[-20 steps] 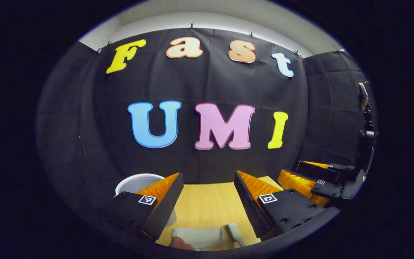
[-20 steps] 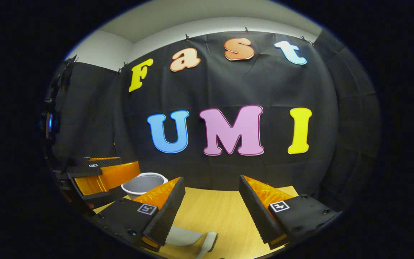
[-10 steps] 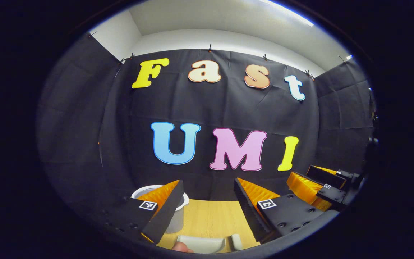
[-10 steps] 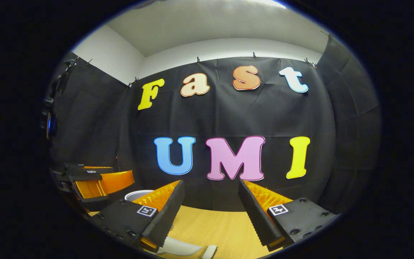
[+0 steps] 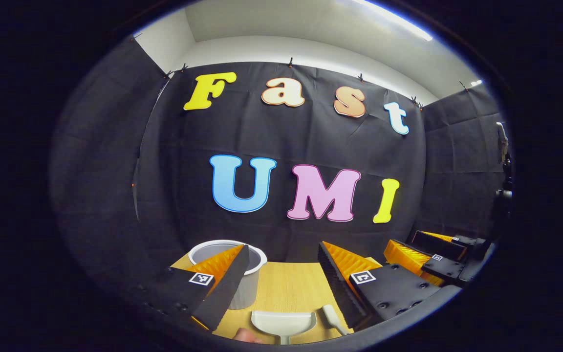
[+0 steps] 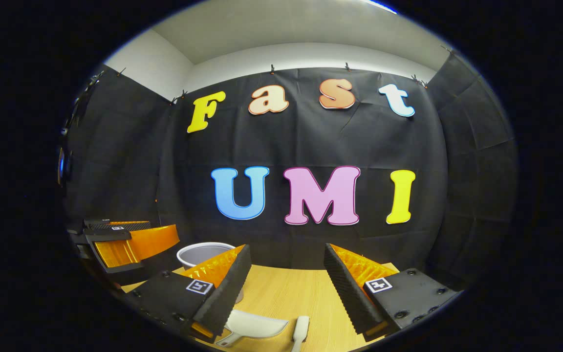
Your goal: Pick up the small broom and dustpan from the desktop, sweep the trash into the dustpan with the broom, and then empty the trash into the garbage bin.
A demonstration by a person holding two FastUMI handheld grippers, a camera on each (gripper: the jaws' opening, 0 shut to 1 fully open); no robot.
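Both claws wide, empty | dustpan (image 5: 284,322) and small broom (image 5: 333,319) below left claw (image 5: 281,278) | risk: high approach knocks them away

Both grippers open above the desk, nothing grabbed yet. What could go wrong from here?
1. The dustpan and small broom lie close together; the left gripper reaching for one may nudge the other.
2. The garbage bin stands just behind the left gripper's finger, so a forward reach could bump it.
3. The right gripper hovers near the same tools; the two grippers could collide.
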